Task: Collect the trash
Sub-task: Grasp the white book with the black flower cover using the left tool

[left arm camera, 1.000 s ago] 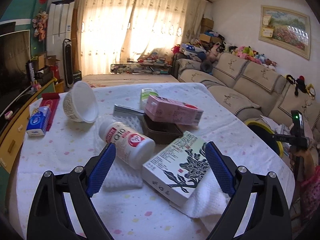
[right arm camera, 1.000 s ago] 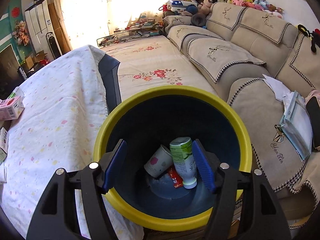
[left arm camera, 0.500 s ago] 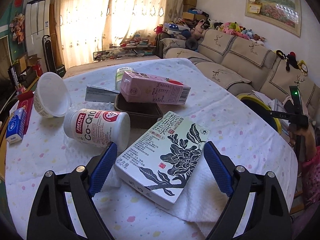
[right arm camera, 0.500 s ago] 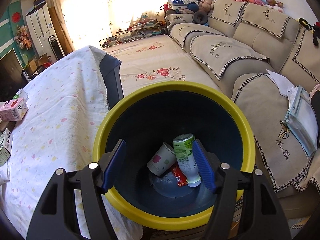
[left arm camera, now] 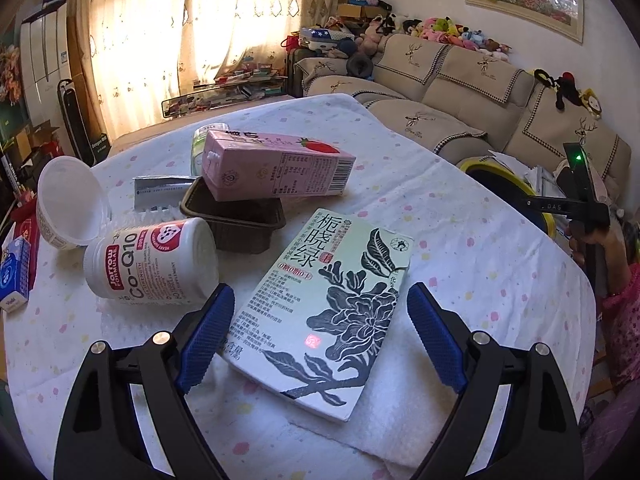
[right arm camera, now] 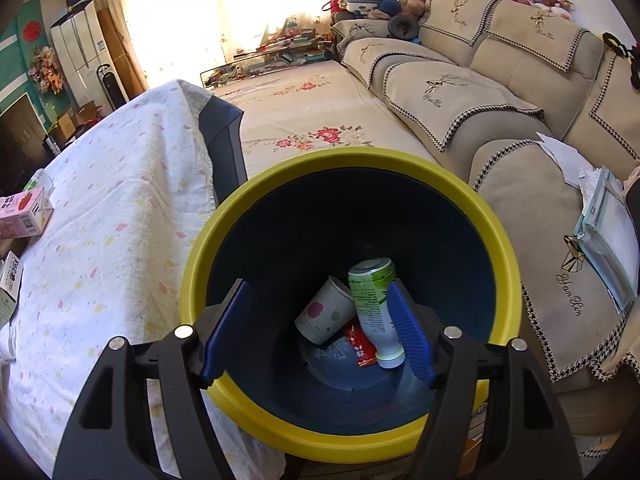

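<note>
In the left wrist view my left gripper [left arm camera: 320, 330] is open, its blue pads on either side of the near end of a flat white box with a black flower print [left arm camera: 326, 308] lying on the table. A white Co-Q10 bottle [left arm camera: 150, 264] lies just left of it. A pink carton [left arm camera: 276, 170] rests on a brown tray [left arm camera: 236, 222]. In the right wrist view my right gripper [right arm camera: 318, 330] is open and empty above the yellow-rimmed bin [right arm camera: 224, 220], which holds a paper cup [right arm camera: 324, 312], a green-and-white bottle [right arm camera: 374, 308] and a red wrapper [right arm camera: 362, 346].
A white bowl [left arm camera: 66, 204] on its side, a silver packet [left arm camera: 158, 192] and a blue tissue pack [left arm camera: 14, 276] lie on the table's left. The bin [left arm camera: 508, 192] stands off the table's right edge. A sofa [right arm camera: 500, 80] runs along the right.
My left gripper has moved forward and down, so the flower-print box now lies between its pads. My right gripper has stayed open over the bin, shifting only slightly.
</note>
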`<state>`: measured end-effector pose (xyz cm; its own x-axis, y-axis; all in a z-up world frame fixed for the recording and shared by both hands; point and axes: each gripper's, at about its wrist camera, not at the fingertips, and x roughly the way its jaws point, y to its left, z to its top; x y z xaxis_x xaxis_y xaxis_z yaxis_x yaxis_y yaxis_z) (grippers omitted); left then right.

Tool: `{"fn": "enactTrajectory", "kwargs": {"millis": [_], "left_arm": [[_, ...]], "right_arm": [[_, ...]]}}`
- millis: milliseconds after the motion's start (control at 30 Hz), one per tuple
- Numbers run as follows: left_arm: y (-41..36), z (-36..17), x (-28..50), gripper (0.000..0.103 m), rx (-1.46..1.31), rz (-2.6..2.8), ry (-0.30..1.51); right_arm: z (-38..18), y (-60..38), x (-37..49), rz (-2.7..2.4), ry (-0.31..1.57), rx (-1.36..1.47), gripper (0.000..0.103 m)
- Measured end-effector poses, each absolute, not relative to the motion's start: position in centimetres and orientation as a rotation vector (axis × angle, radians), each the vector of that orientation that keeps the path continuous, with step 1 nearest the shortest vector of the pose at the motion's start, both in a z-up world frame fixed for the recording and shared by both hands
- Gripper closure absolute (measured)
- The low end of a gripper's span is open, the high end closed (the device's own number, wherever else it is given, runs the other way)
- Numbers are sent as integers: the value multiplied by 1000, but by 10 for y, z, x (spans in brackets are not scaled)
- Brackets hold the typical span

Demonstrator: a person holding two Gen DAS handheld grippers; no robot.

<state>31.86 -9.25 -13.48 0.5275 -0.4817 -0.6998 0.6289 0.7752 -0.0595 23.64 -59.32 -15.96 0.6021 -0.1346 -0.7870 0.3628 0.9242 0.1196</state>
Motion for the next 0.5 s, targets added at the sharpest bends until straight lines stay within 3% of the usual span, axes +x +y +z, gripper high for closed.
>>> {"fn": "enactTrajectory", "kwargs": {"millis": [500], "left_arm": [[-117,-144,326,12,348,-678,809]], "right_arm": [[-167,-592,240,-276,903,278,32]]}}
